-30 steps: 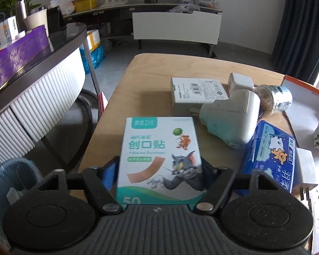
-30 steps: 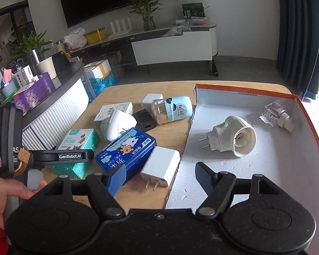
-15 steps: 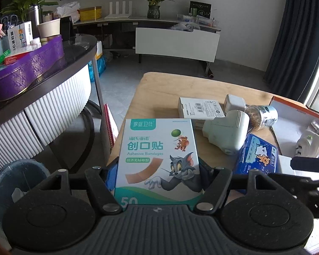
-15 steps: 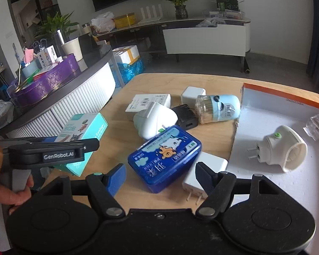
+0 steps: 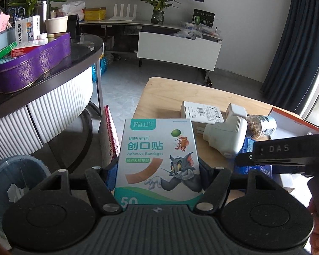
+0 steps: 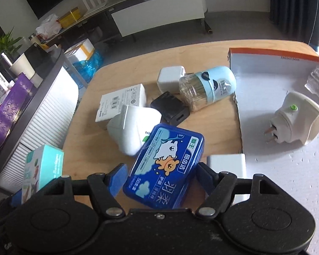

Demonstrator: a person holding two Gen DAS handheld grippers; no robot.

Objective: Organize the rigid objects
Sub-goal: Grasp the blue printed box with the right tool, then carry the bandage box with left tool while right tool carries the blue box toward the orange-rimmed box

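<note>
My left gripper point(image 5: 157, 170) is shut on a white-and-teal adhesive bandage box point(image 5: 157, 148) with a cartoon cat, held above the wooden table's left edge. The same box point(image 6: 42, 167) shows at lower left in the right wrist view. My right gripper point(image 6: 159, 176) hangs over a blue dental-floss box point(image 6: 165, 159) that lies tilted on the table. Its jaws are opening, the blue box sits between them, and a small gap shows at each pad.
A white tray with an orange rim point(image 6: 276, 55) at the right holds a white plug adapter point(image 6: 297, 121) and a clear piece point(image 6: 316, 80). Chargers, a toothpick jar point(image 6: 208, 87), a white carton point(image 6: 121, 102) and a white adapter point(image 6: 134, 131) crowd the table. A bin point(image 5: 17, 178) stands on the floor.
My right gripper swung left from the tray's edge to over the blue floss box, which now lies between its jaws. My left gripper rose and drew back with the bandage box.
</note>
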